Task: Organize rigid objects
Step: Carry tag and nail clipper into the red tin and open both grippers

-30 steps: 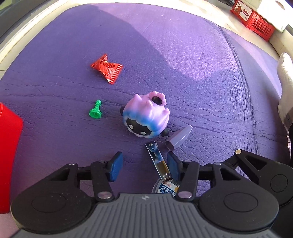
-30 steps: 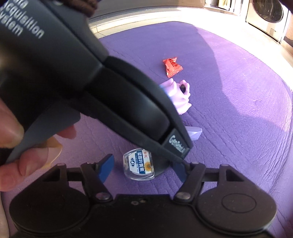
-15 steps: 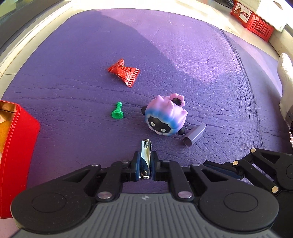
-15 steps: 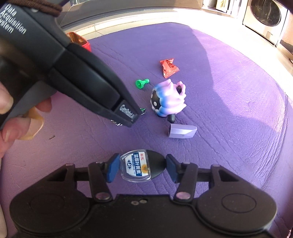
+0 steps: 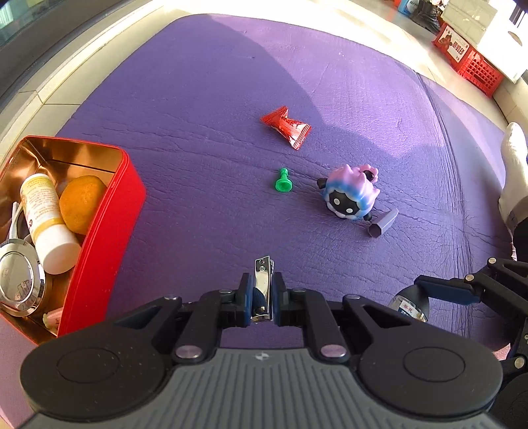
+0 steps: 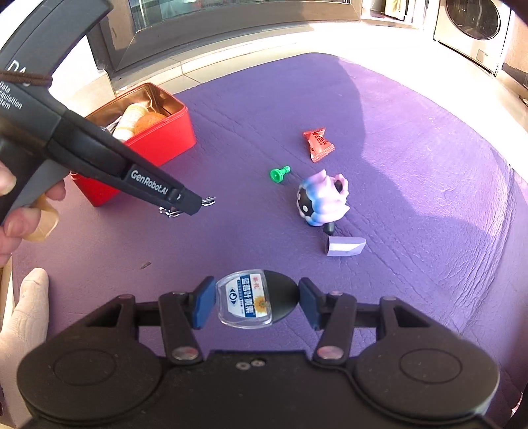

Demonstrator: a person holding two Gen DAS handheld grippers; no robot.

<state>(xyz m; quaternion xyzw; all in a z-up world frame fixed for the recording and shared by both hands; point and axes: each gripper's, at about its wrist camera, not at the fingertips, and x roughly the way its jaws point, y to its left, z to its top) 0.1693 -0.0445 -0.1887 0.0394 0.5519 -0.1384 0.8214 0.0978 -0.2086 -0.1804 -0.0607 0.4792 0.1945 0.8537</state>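
Left gripper now clamps the nail clipper, lifted off the purple mat; a second ago it lay there. Red tin next. Right gripper spread around the bottle.

Home laundry area, washing machine, tiled floor

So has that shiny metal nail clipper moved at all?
Yes. The metal nail clipper left its spot beside the purple sheep toy, now carried toward the red tin.
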